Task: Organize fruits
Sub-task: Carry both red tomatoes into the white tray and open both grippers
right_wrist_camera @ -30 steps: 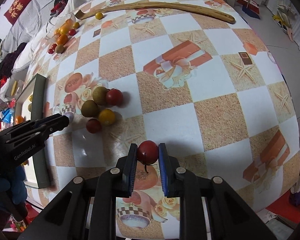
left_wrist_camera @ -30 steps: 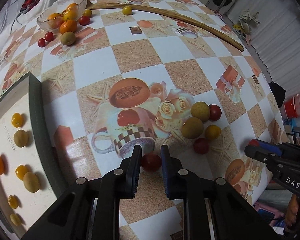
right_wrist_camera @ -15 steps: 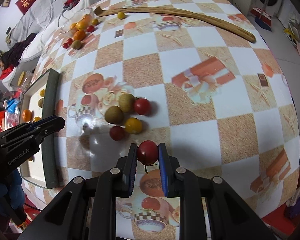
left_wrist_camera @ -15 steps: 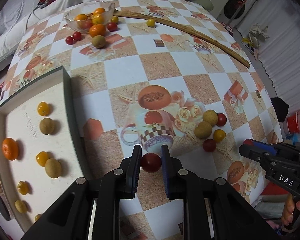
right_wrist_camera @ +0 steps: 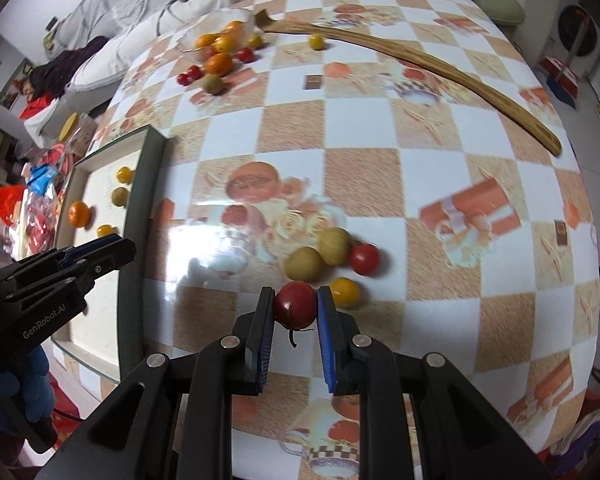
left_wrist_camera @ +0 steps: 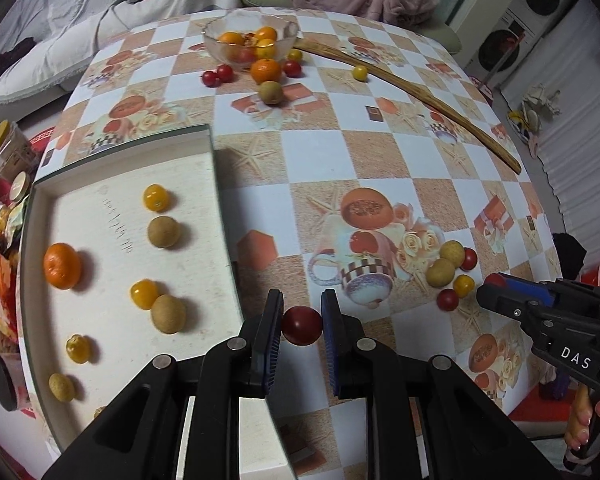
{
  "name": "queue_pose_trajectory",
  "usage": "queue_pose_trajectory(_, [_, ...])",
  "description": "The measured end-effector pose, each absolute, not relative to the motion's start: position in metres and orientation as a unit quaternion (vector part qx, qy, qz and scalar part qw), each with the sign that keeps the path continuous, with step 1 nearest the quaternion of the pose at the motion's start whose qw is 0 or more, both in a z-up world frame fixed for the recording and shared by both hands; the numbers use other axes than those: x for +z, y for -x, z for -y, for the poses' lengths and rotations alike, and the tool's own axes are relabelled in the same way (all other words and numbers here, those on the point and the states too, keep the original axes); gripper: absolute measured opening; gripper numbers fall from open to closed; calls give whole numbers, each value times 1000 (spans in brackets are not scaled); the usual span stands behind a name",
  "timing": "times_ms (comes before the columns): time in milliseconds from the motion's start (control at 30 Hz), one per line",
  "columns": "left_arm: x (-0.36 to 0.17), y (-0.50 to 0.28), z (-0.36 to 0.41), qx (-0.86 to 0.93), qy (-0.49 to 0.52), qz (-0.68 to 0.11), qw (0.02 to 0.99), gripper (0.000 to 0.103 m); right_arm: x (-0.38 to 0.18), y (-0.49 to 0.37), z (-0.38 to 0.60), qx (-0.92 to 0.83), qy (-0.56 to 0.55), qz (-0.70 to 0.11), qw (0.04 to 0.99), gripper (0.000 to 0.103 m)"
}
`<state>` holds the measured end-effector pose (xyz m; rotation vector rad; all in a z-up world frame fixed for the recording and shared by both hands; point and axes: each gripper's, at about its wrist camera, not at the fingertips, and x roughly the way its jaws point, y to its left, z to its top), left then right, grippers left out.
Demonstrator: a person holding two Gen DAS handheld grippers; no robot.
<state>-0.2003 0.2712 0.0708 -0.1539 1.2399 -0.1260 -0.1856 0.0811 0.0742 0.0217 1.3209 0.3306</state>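
Note:
My left gripper (left_wrist_camera: 301, 326) is shut on a red cherry tomato (left_wrist_camera: 302, 325), held above the table just right of the white tray (left_wrist_camera: 112, 236). The tray holds an orange (left_wrist_camera: 61, 265), yellow tomatoes and brown longans in rows. My right gripper (right_wrist_camera: 295, 306) is shut on another red cherry tomato (right_wrist_camera: 296, 304), above a small pile of two longans (right_wrist_camera: 305, 264), a red tomato (right_wrist_camera: 364, 258) and a yellow tomato (right_wrist_camera: 345, 292). The right gripper also shows in the left wrist view (left_wrist_camera: 496, 286), and the left gripper shows in the right wrist view (right_wrist_camera: 112, 246).
A glass bowl (left_wrist_camera: 249, 40) of oranges stands at the table's far side, with loose tomatoes, an orange (left_wrist_camera: 265, 70) and a longan beside it. A long curved wooden stick (left_wrist_camera: 412, 88) lies across the far right. Clutter sits left of the tray.
Both grippers have moved left with their tomatoes. The left one now sits beside the tray's right edge; the right one has come over the fruit pile.

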Motion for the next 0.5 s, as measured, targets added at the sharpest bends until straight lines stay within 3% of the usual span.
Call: queue_pose_trajectory(500, [69,236,-336,14,106,-576,810,21,83,187,-146,218,35,-604,766,23])
